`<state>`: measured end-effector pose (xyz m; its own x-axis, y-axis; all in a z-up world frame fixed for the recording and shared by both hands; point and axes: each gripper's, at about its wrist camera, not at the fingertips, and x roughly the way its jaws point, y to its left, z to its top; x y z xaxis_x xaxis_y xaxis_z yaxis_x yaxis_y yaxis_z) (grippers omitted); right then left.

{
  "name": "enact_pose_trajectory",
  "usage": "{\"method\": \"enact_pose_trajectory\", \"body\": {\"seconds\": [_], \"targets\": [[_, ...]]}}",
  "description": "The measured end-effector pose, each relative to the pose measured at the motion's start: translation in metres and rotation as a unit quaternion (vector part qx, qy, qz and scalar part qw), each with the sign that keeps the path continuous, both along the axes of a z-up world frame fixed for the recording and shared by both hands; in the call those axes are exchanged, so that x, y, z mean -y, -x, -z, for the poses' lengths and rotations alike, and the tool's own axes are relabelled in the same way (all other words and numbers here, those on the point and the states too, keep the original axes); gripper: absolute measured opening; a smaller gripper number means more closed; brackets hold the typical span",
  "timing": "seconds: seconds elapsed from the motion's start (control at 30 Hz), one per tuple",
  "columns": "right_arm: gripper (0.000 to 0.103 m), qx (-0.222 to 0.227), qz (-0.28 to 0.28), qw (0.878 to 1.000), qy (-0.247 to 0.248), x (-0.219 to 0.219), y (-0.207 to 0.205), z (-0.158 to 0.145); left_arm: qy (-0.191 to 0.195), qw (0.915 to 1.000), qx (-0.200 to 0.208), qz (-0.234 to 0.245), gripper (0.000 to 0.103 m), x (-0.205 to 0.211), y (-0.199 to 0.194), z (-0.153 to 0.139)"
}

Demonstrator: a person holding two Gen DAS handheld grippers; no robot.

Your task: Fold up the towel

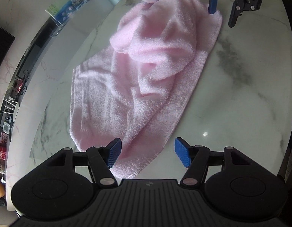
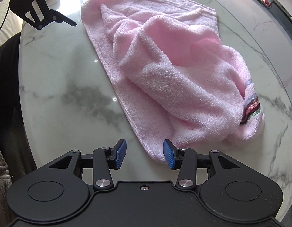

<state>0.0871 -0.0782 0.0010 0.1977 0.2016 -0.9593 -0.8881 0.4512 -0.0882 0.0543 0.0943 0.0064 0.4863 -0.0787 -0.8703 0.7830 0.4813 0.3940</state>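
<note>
A pink towel [image 1: 146, 66] lies crumpled on the white marble table [image 1: 240, 104], with a rumpled heap on top of a flatter layer. A striped band shows at one end [image 2: 249, 109]. My left gripper [image 1: 147, 154] is open, its blue pads on either side of the towel's near corner, just above it. My right gripper [image 2: 145, 154] is open over the opposite corner of the towel [image 2: 164, 75]. Each gripper shows in the other's view: the right one [image 1: 221, 13] at the top right, the left one [image 2: 83, 5] at the top left, both open.
The round table's edge [image 1: 51, 43] curves along the left, with shelves and clutter [image 1: 13, 94] beyond. A dark chair [image 2: 6, 75] stands at the table's side. Grey veined marble [image 2: 70, 94] lies beside the towel.
</note>
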Motion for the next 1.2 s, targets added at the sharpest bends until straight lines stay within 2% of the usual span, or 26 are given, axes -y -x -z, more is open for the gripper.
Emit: {"method": "enact_pose_trajectory", "body": {"seconds": [0.1, 0.2, 0.3, 0.4, 0.47, 0.53, 0.6, 0.67, 0.73, 0.8, 0.9, 0.93, 0.97, 1.1, 1.2], "targets": [[0.042, -0.005, -0.007, 1.000, 0.001, 0.000, -0.002, 0.003, -0.012, 0.9995, -0.019, 0.022, 0.061, -0.004, 0.000, 0.007], [0.042, -0.008, -0.014, 1.000, 0.005, -0.001, -0.006, 0.007, -0.019, 0.9990, -0.033, 0.025, 0.060, -0.005, -0.005, 0.012], [0.041, -0.011, -0.020, 1.000, 0.006, -0.001, -0.010, 0.008, -0.003, 0.9983, -0.055, 0.017, 0.056, -0.009, -0.019, 0.013], [0.041, -0.013, -0.028, 0.999, 0.006, -0.001, -0.012, 0.008, 0.000, 0.9981, -0.060, 0.015, 0.054, -0.009, -0.029, 0.011], [0.040, -0.013, -0.034, 0.999, 0.007, -0.001, -0.014, 0.008, 0.001, 0.9977, -0.067, 0.008, 0.048, -0.010, -0.036, 0.010], [0.033, -0.013, -0.032, 0.999, 0.005, 0.001, -0.016, 0.007, 0.001, 0.9973, -0.073, 0.003, 0.043, -0.012, -0.042, 0.010], [0.019, -0.009, -0.028, 1.000, 0.003, 0.002, -0.019, 0.007, 0.003, 0.9970, -0.077, -0.004, 0.039, -0.014, -0.046, 0.011], [0.017, -0.009, -0.024, 1.000, 0.001, 0.003, -0.019, 0.007, 0.007, 0.9964, -0.083, -0.015, 0.034, -0.016, -0.049, 0.011], [0.014, -0.010, -0.024, 1.000, 0.001, 0.003, -0.019, 0.006, 0.011, 0.9951, -0.091, -0.036, 0.034, -0.017, -0.053, 0.011], [0.008, -0.005, -0.029, 1.000, 0.004, 0.002, -0.016, 0.006, 0.016, 0.9938, -0.089, -0.064, 0.032, -0.020, -0.057, 0.012], [0.005, 0.001, -0.030, 0.999, 0.011, 0.000, -0.012, 0.006, 0.016, 0.9935, -0.080, -0.079, 0.018, -0.016, -0.064, 0.013], [0.005, 0.003, -0.030, 0.999, 0.013, -0.001, -0.011, 0.006, 0.013, 0.9937, -0.076, -0.081, 0.009, -0.015, -0.063, 0.014], [0.004, 0.004, -0.035, 0.999, 0.011, 0.012, -0.001, 0.000, 0.003, 0.9940, -0.068, -0.085, 0.007, -0.013, -0.063, 0.016], [0.003, 0.021, -0.039, 0.999, 0.016, 0.017, 0.009, -0.012, -0.003, 0.9938, -0.056, -0.096, 0.006, -0.007, -0.067, 0.010], [0.003, 0.041, -0.031, 0.999, 0.012, 0.018, 0.005, -0.026, 0.007, 0.9933, -0.038, -0.109, 0.005, -0.009, -0.067, -0.010]]}}
